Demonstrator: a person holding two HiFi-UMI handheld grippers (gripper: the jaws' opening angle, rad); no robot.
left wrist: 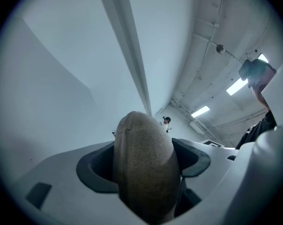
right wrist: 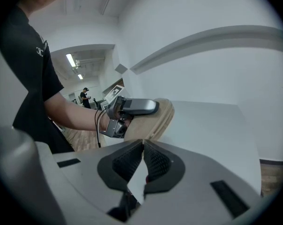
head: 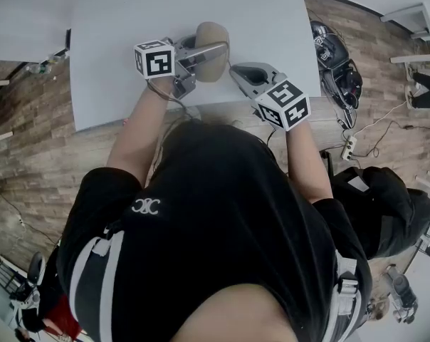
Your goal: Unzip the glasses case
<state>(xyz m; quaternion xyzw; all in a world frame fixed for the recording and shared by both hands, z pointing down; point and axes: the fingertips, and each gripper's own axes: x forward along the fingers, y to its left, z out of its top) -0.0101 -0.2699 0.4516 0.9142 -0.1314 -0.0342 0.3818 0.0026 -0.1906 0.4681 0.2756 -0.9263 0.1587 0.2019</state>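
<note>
One glasses case (head: 212, 38), clamped between the jaws of the left tool (left wrist: 144, 165). Two tools: the left tool and, near it, the right tool (right wrist: 143, 161). Two marker cubes (head: 154, 60), (head: 284, 104), one on each tool. One tabletop (head: 165, 13) beneath both tools. One person (head: 215, 219) behind them.

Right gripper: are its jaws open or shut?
Shut. The right gripper shows its pads touching at the tips, with nothing between them; the case is apart from it.
</note>
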